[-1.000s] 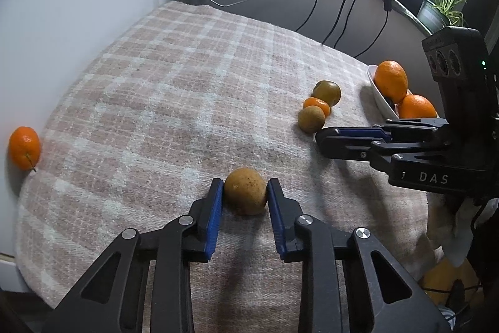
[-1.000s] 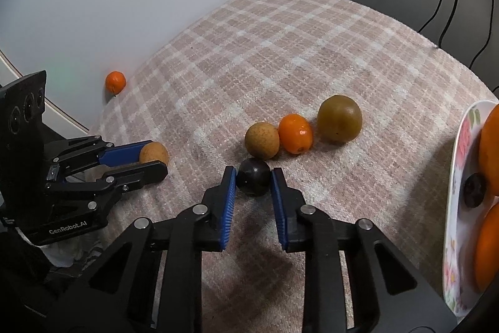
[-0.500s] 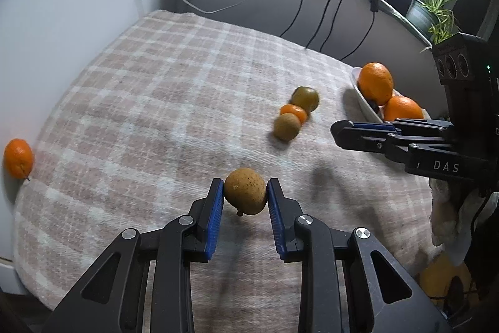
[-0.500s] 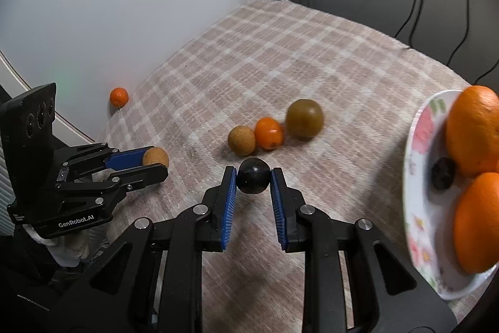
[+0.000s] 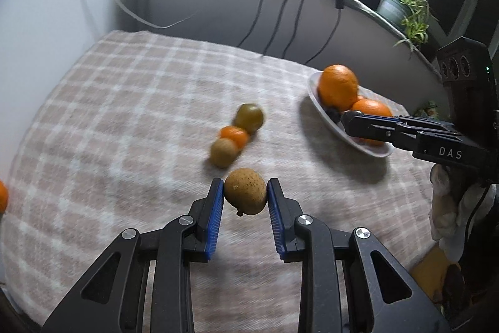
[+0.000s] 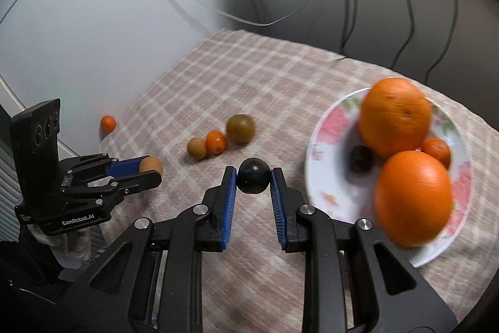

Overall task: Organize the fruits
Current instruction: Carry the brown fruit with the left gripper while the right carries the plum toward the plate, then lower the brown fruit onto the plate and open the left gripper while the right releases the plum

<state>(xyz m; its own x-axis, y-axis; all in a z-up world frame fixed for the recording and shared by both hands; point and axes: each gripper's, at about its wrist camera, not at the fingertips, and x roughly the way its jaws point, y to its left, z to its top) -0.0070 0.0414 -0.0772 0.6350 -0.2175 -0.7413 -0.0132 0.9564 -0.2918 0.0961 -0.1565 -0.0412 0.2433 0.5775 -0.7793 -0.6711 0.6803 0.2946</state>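
Note:
My left gripper is shut on a brown speckled fruit and holds it above the checked cloth; it also shows in the right wrist view. My right gripper is shut on a small black fruit, held just left of the flowered plate. The plate holds two big oranges, a small orange and a dark fruit. On the cloth lie a tan fruit, a small orange and a green-brown fruit in a row.
A lone small orange lies at the cloth's far left edge by the wall. Cables hang behind the table. A potted plant stands on the ledge at the back right. The checked cloth covers the table.
Both grippers have lifted their fruits off the cloth and moved toward the plate. The plate now looks closer in both views.

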